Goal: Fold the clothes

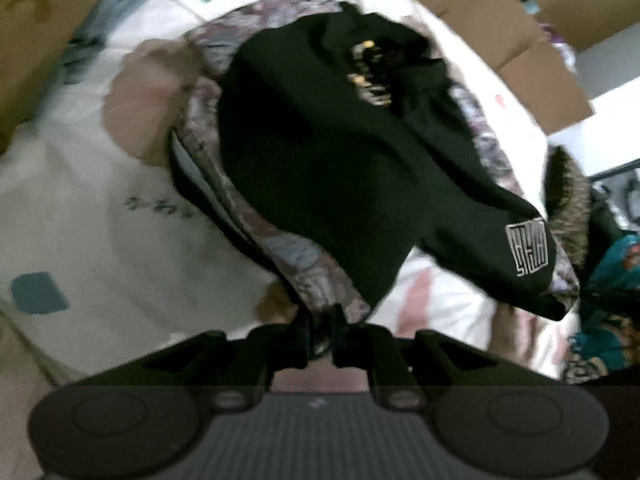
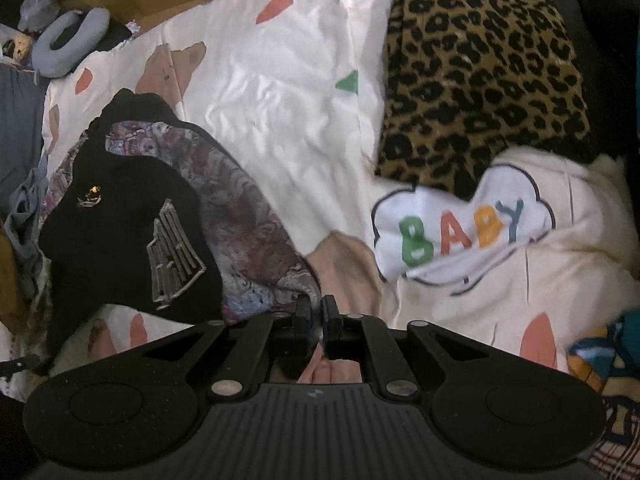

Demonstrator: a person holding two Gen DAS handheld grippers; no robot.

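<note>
A black garment (image 1: 320, 160) with a white square logo lies crumpled on a purple-grey patterned garment (image 1: 280, 248), both on a white bedsheet (image 1: 100, 220) with coloured patches. In the left wrist view my left gripper (image 1: 320, 332) sits at the patterned garment's near edge, its jaws nearly together with that fabric pinched between them. In the right wrist view the black garment (image 2: 120, 220) and patterned garment (image 2: 240, 208) lie to the left. My right gripper (image 2: 319, 312) is shut at the patterned garment's near corner, a thin sliver of cloth between its fingers.
A leopard-print blanket (image 2: 480, 60) and a cream garment lettered BABY (image 2: 460, 232) lie right of the right gripper. Cardboard boxes (image 1: 500, 12) stand beyond the bed. A grey neck pillow (image 2: 68, 40) lies at the far left. More clothes (image 1: 616, 272) pile at the right edge.
</note>
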